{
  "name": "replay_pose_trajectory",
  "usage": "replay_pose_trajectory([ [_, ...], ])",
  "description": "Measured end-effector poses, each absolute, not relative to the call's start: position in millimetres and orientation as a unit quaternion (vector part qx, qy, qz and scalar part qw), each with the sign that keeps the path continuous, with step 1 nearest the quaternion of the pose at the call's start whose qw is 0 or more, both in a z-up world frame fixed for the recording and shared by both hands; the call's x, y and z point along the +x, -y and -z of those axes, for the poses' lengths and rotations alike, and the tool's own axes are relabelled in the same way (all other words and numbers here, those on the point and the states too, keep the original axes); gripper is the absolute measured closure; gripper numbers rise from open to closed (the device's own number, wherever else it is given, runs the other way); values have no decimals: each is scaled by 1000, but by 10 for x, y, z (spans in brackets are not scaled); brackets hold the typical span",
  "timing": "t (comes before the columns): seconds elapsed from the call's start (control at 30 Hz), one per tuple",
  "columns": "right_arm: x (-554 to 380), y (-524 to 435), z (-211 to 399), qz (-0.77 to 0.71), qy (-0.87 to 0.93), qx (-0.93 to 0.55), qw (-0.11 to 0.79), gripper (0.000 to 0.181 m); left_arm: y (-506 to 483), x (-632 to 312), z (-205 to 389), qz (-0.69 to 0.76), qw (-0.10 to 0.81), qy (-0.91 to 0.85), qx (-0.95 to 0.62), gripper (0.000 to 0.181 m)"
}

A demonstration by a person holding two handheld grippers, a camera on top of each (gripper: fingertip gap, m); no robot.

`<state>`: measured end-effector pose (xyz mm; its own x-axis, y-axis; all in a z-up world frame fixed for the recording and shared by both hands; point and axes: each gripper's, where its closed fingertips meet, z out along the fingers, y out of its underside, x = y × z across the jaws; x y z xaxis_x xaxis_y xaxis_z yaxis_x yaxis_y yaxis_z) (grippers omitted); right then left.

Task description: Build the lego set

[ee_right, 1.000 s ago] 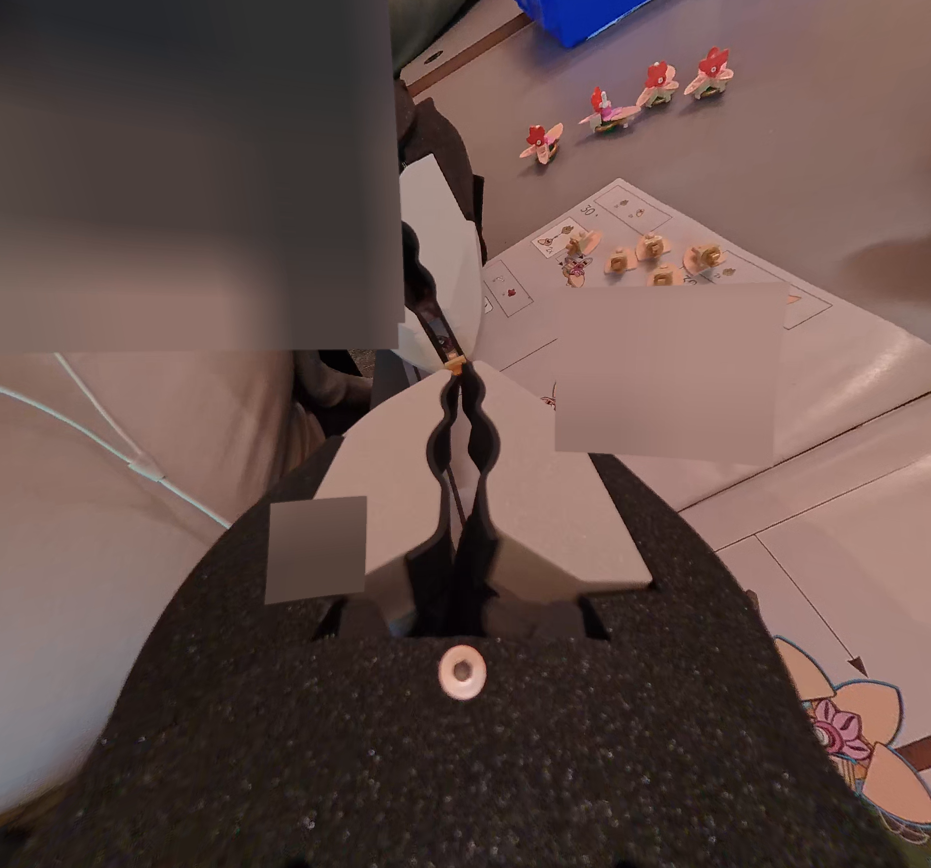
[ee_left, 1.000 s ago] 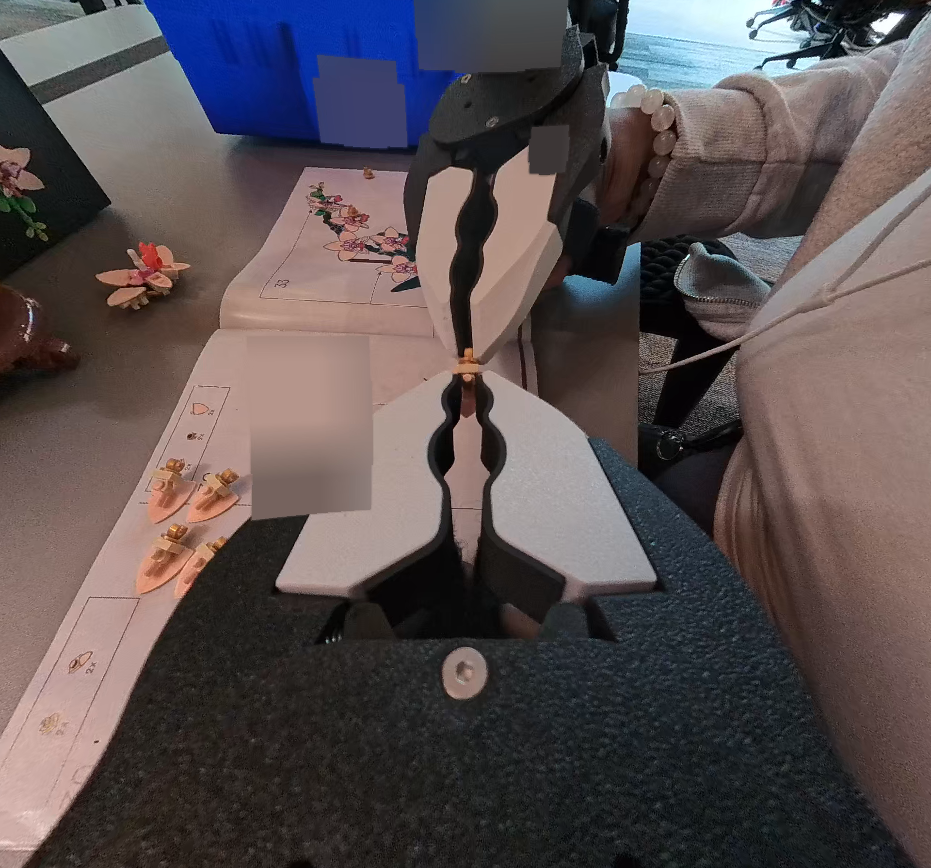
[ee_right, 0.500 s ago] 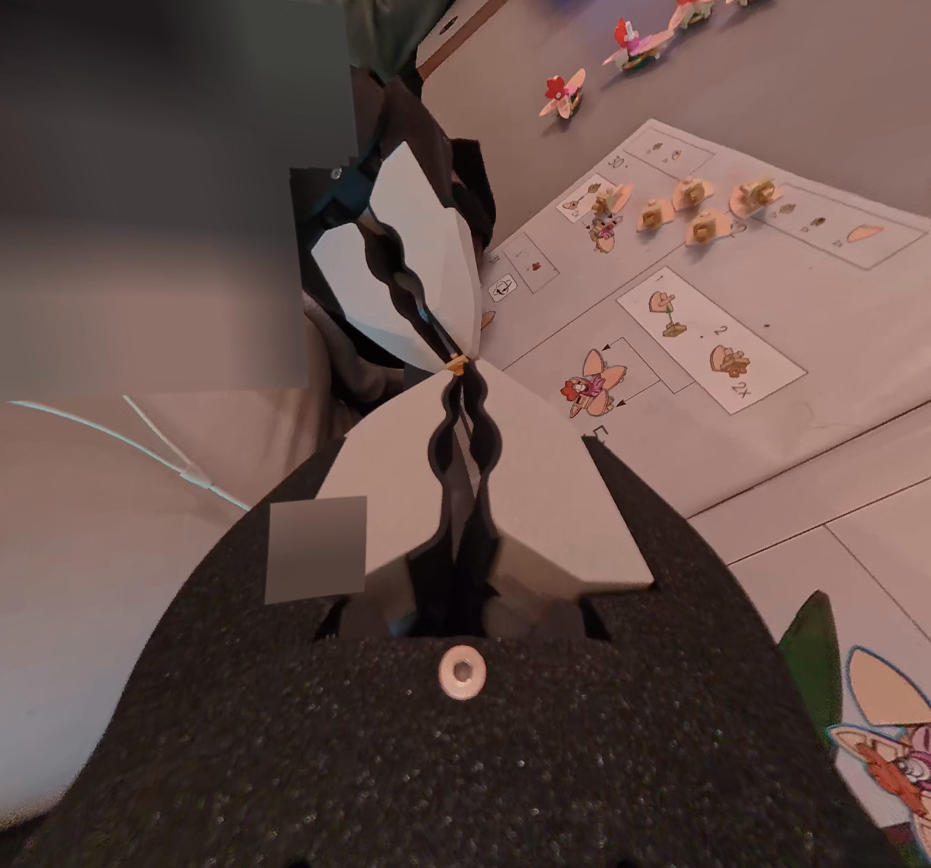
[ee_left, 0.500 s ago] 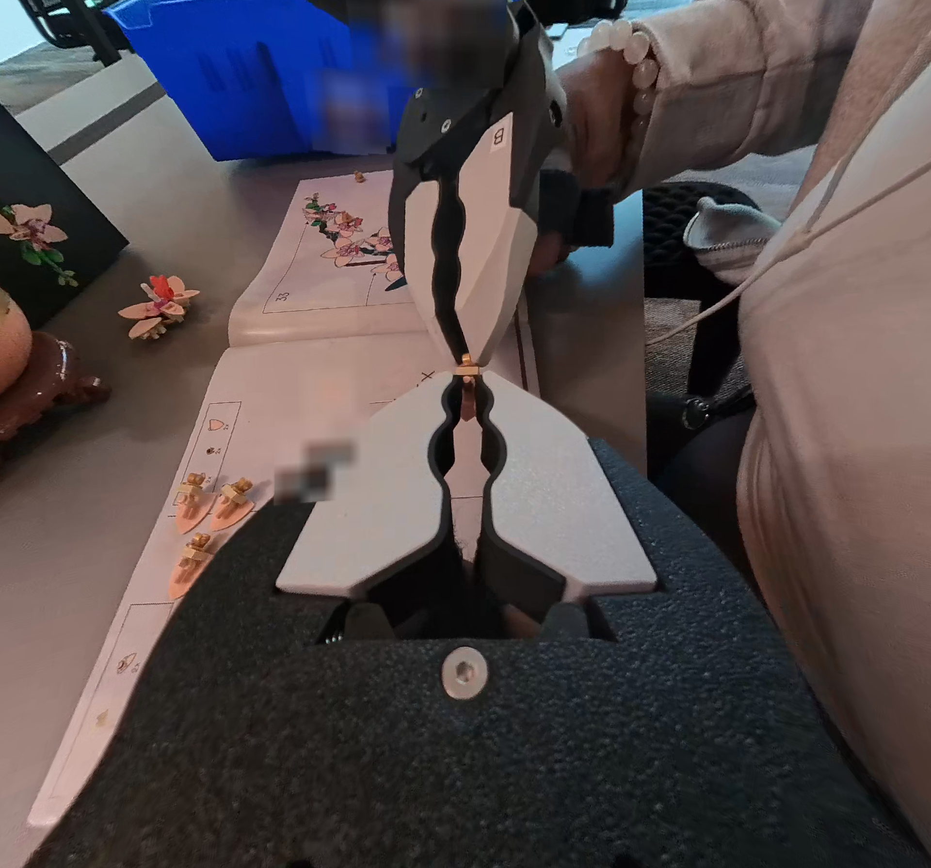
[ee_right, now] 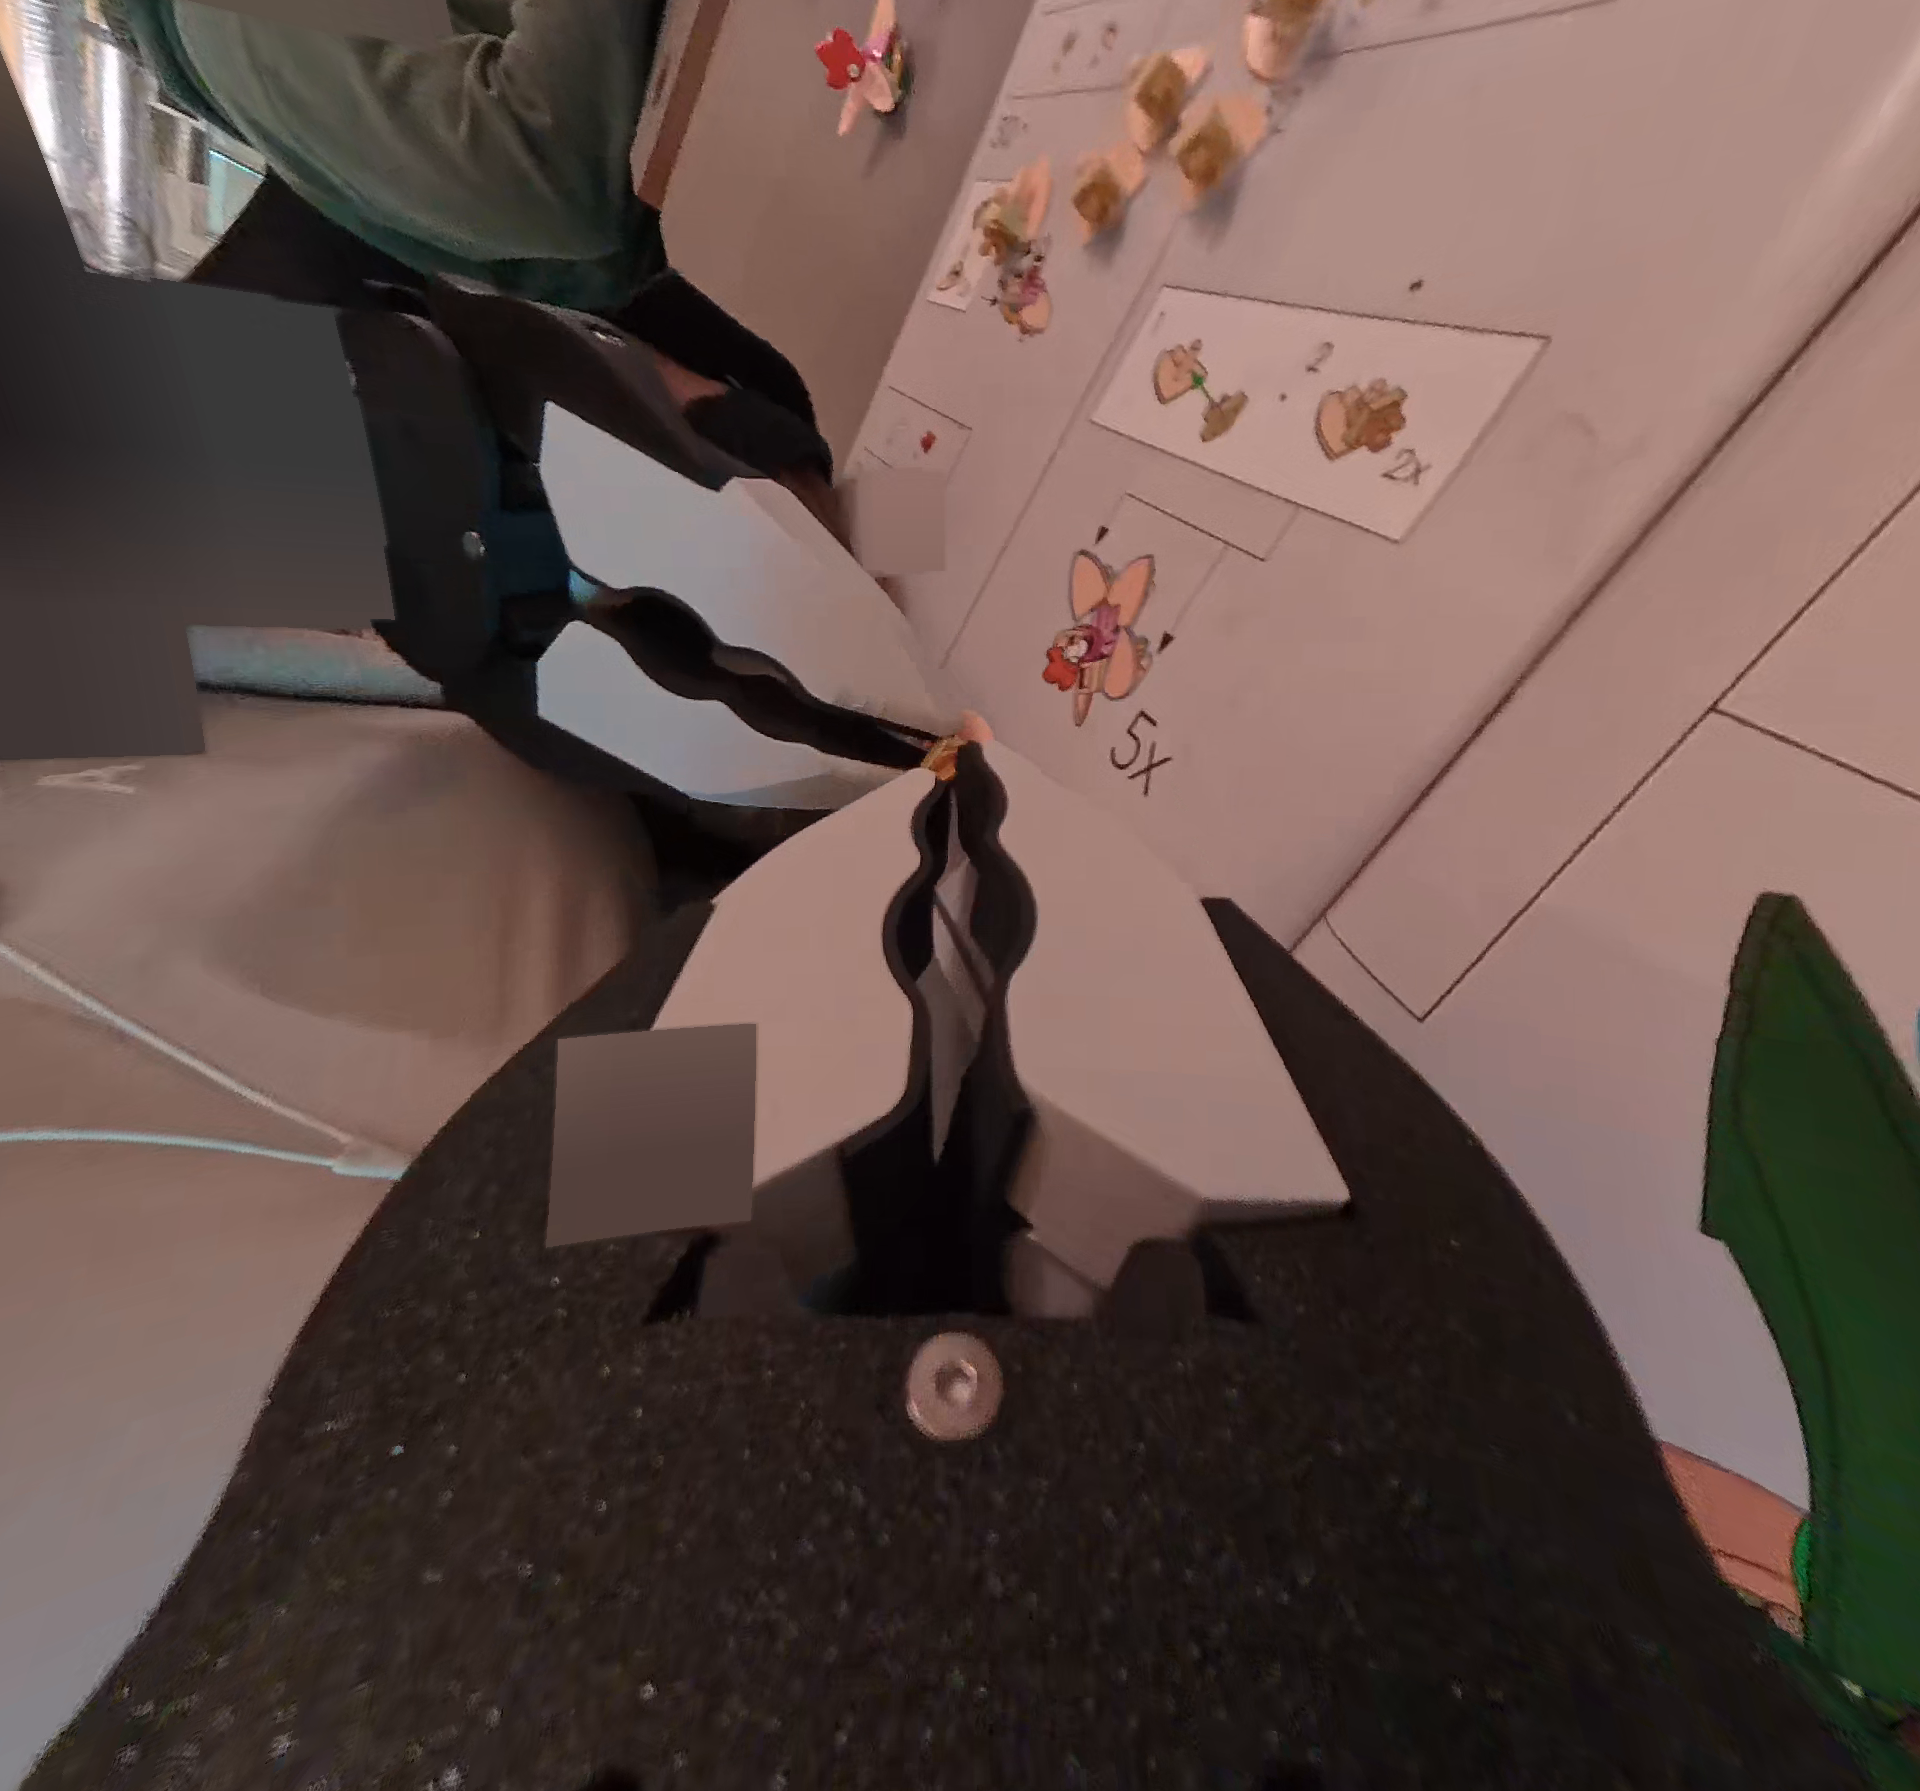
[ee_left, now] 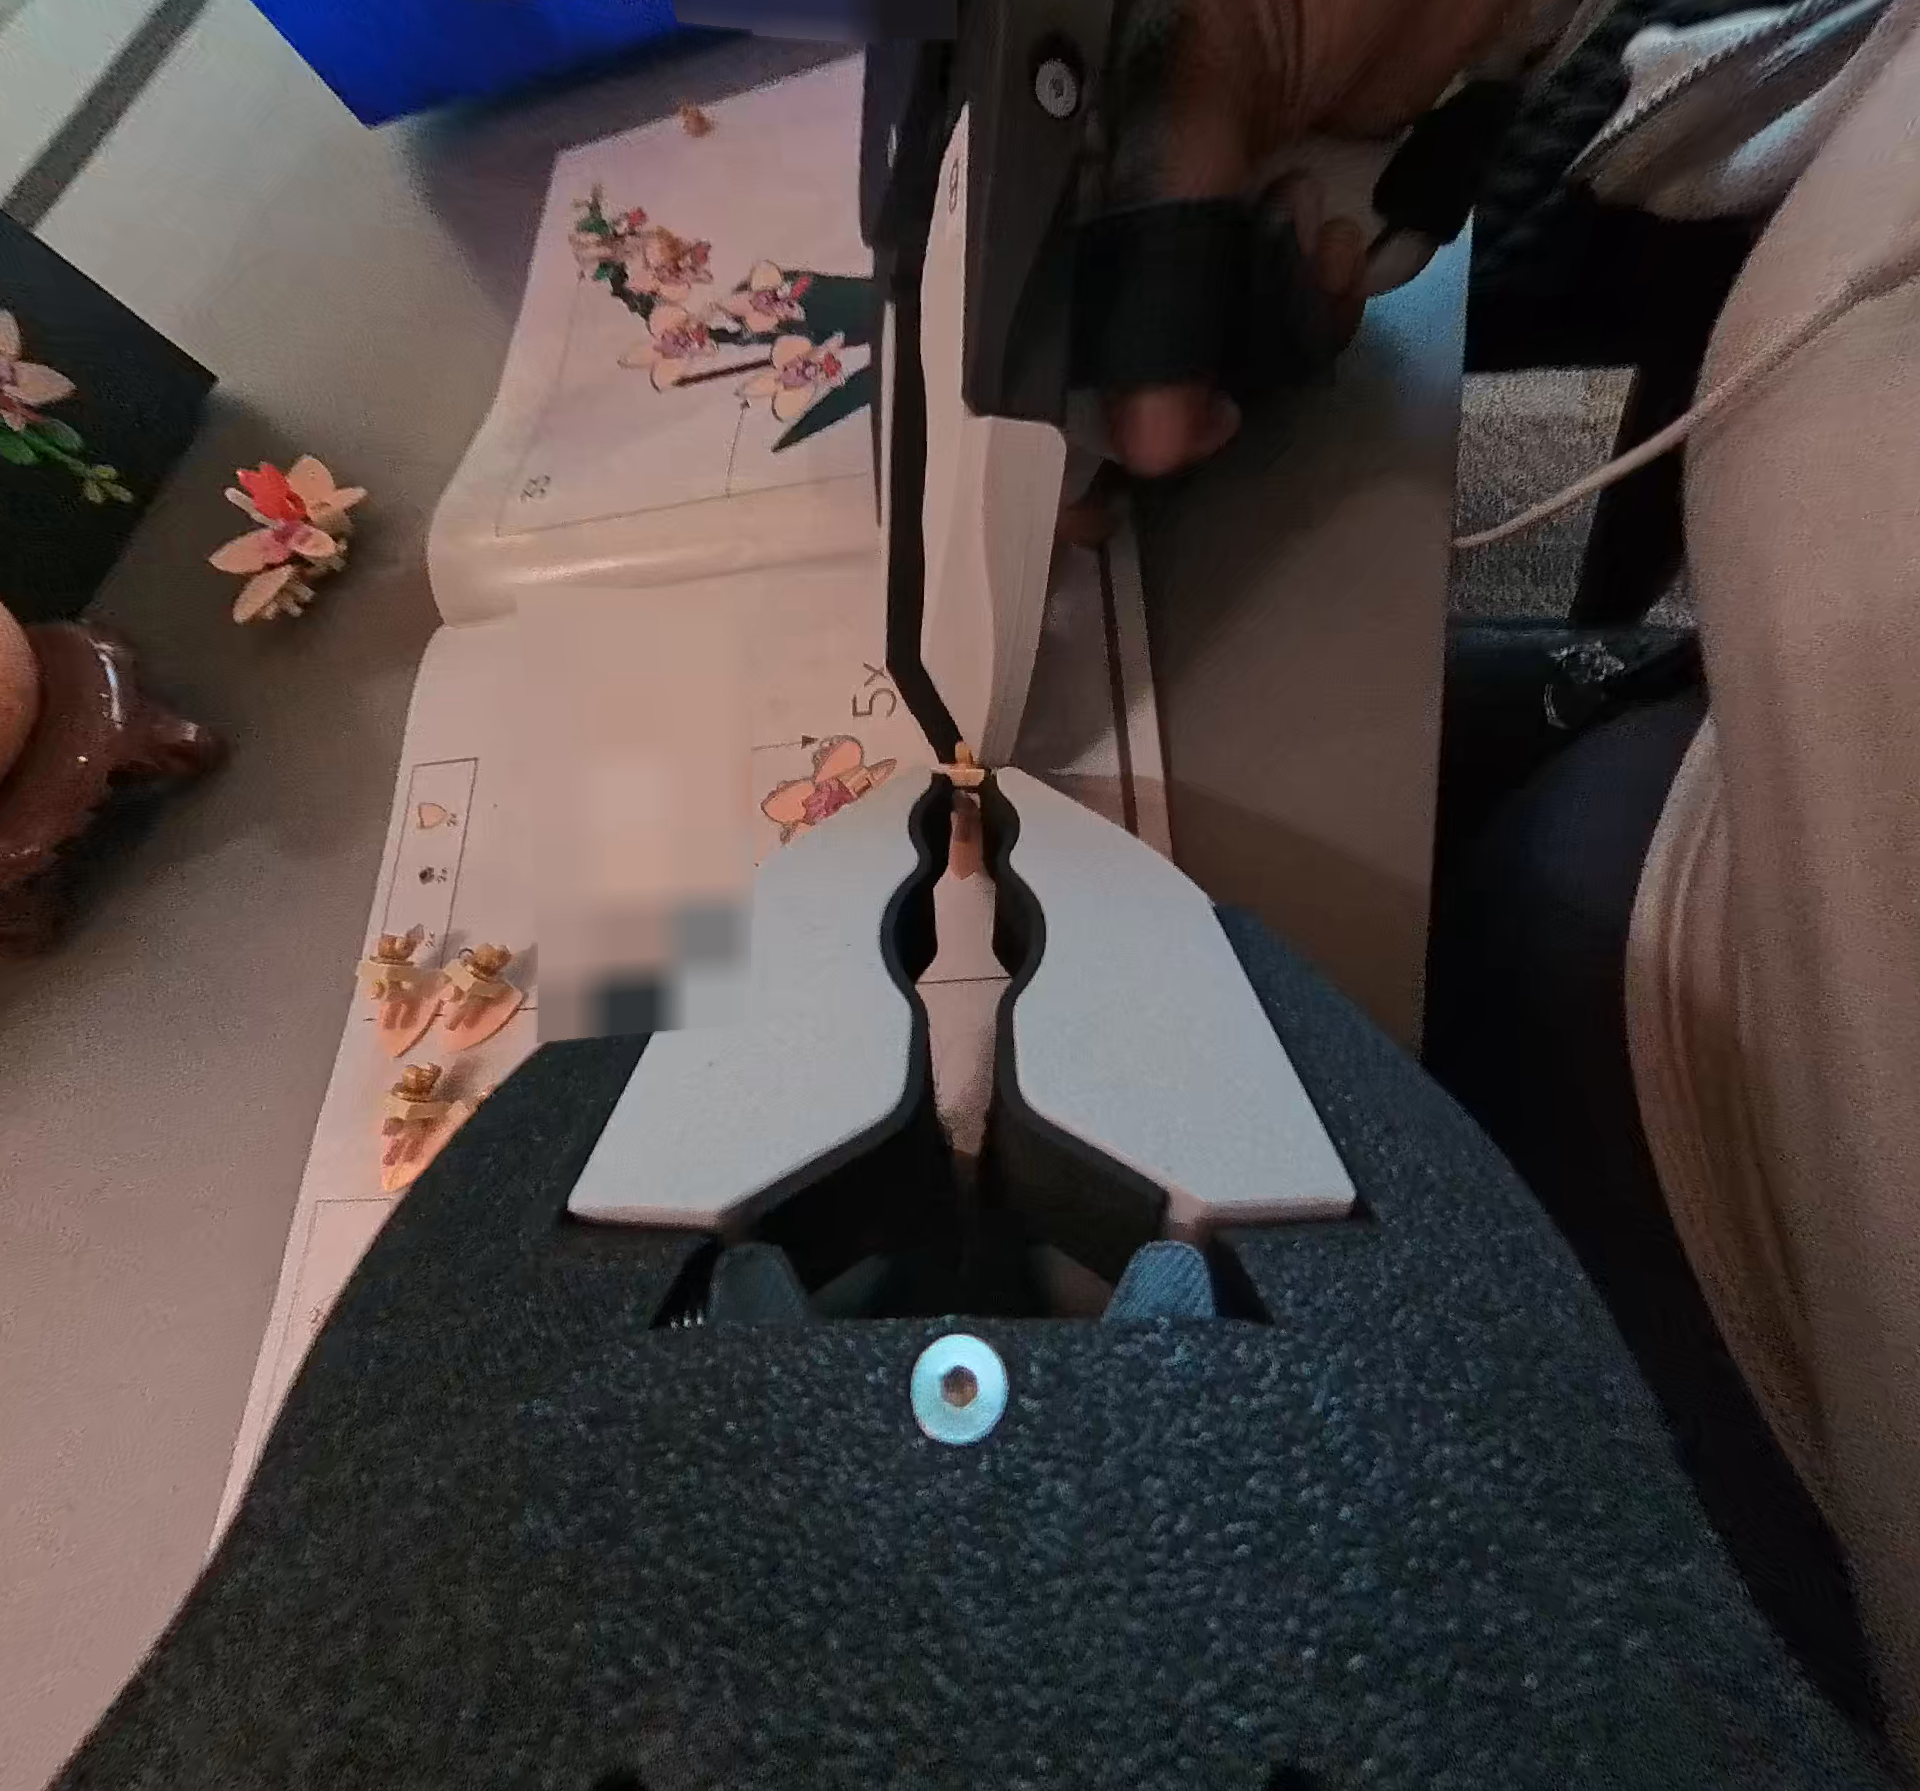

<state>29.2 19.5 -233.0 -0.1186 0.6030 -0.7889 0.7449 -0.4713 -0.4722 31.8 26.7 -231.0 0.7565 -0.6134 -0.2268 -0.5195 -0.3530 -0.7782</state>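
Left wrist view: left gripper [ee_left: 964, 777] fingers pressed together on a pale petal piece [ee_left: 962, 837], its tan clip [ee_left: 964, 773] at the tips; right gripper [ee_left: 971, 749] comes down from 12 o'clock, tips meeting the clip. Instruction booklet [ee_left: 644, 661] lies open below; three loose petal pieces [ee_left: 436, 998] at 9 o'clock, finished flower [ee_left: 286, 536] at 10. Right wrist view: right gripper [ee_right: 951, 762] pinching the tan clip [ee_right: 943, 756]; left gripper [ee_right: 925, 733] enters from 9 o'clock, tip to tip; spare petals [ee_right: 1174, 120] at 1 o'clock on the booklet [ee_right: 1455, 661]
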Motion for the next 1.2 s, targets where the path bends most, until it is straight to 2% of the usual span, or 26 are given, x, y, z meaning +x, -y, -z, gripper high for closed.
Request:
replay_pose_trajectory([
  [0.23, 305, -208, 2402, 506, -552, 660, 51, 178, -258, 318, 2394, 51, 426, -352, -832, 175],
  [0.43, 360, -192, 2377, 480, -620, 619, 39, 166, -256, 318, 2396, 63, 422, -347, -835, 175],
  [0.57, 373, -310, 2357, 427, -697, 576, -24, 174, -266, 306, 2396, 61, 422, -342, -838, 175],
  [0.67, 358, -335, 2394, 367, -755, 540, -57, 171, -264, 308, 2398, 71, 418, -339, -840, 175],
  [0.97, 312, -262, 2436, 350, -794, 493, -61, 179, -257, 308, 2403, 101, 406, -328, -847, 176],
  [1.2, 288, -275, 2430, 288, -863, 355, -214, 178, -248, 306, 2410, 158, 383, -306, -857, 176],
])
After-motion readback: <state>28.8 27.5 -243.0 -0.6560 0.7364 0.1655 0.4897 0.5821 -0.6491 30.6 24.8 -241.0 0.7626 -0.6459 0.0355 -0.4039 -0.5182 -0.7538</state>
